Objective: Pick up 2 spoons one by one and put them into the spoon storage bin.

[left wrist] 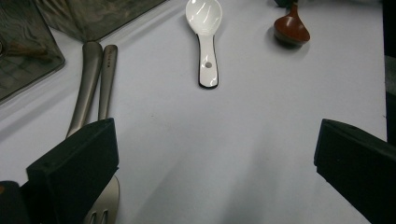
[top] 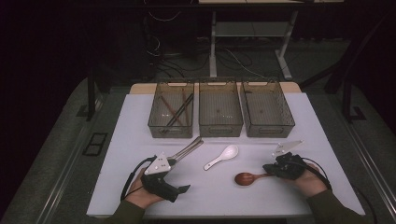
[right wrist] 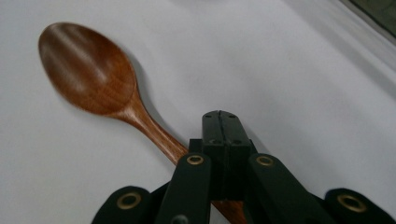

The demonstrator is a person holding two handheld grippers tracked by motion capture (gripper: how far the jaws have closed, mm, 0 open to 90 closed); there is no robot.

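A brown wooden spoon lies on the white table, bowl to the left. My right gripper is shut, its jaws pressed together right over the spoon's handle, which runs beneath them; no clamp on it is visible. A white ceramic spoon rests at mid-table. My left gripper stands open near the front left, jaws wide with bare table between them. Two metal utensils lie beside its left jaw, a fork's tines just under that jaw.
Three clear bins stand in a row at the back: the left bin holds dark chopsticks, the middle bin and the right bin look empty. Beyond the table's far edge are desk legs and cables.
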